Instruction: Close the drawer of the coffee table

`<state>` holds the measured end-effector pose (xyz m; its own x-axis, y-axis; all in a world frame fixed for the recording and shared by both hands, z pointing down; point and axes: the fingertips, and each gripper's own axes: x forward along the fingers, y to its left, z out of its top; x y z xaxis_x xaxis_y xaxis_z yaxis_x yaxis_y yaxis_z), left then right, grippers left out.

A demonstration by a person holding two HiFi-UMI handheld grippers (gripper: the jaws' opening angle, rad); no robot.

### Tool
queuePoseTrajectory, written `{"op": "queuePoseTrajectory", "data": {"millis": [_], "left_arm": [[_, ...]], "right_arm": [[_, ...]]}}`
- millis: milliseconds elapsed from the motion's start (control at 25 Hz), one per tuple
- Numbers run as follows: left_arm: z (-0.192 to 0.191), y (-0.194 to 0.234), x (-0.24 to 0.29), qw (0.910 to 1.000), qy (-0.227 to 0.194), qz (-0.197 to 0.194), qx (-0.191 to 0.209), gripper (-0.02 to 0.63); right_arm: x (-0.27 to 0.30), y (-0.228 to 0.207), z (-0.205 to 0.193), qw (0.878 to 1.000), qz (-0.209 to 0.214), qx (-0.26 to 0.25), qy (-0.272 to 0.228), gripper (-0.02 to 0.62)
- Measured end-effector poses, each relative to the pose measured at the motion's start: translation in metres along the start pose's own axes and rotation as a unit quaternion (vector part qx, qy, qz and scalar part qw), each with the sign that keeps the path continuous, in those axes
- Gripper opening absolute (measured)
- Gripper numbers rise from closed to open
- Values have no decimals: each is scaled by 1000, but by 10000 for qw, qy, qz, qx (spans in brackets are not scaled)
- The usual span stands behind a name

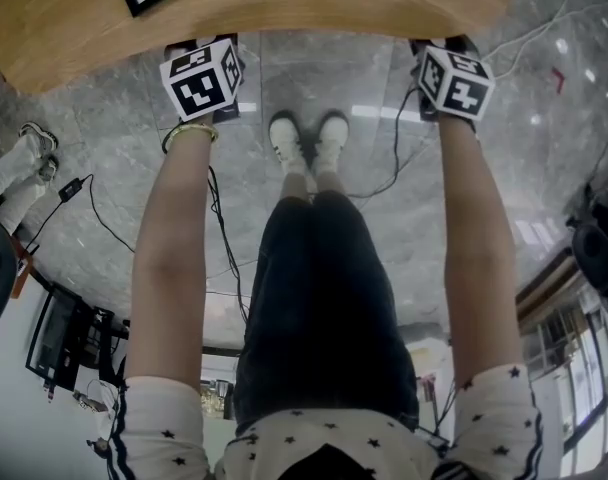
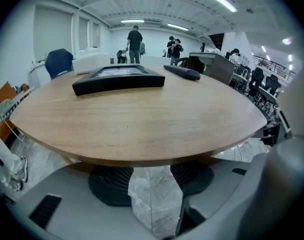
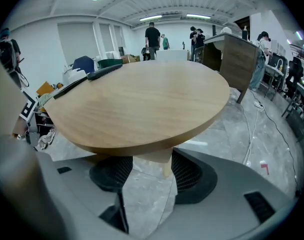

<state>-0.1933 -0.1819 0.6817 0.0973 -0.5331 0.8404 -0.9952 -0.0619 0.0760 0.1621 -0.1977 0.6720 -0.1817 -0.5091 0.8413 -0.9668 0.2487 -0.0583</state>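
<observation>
Left hand-held gripper and right hand-held gripper both spread, empty, at table edge. No drawer visible in any view; push looks not yet started.

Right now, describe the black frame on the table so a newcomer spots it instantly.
Start at the round wooden table in front of the person. Toward its far side in the left gripper view lies the black frame, flat and rectangular. Unlike the slim dark bar to its right, it is wide, with a raised rim around a light panel.
</observation>
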Motion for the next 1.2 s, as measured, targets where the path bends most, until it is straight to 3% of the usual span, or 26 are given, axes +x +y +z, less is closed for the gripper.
{"op": "queuePoseTrajectory", "data": {"millis": [240,360,640,840,1200], "left_arm": [[0,1,-2,9998,31,9,-171,238],[-1,1,-6,9996,33,37,-283,202],[-13,-6,-16,9998,66,17,-173,166],[-18,-9,-27,9995,-44,55,-305,77],[-19,-13,-48,9992,-258,97,-302,9]], "right_arm": [[-2,-1,0,9999,-74,92,-3,242],[-6,-3,-1,9997,-130,191,-31,224],[-18,-8,0,9989,-272,337,-157,163],[-29,-7,-4,9987,-359,301,-210,121],[-47,2,-14,9982,-450,260,-295,51]]}}
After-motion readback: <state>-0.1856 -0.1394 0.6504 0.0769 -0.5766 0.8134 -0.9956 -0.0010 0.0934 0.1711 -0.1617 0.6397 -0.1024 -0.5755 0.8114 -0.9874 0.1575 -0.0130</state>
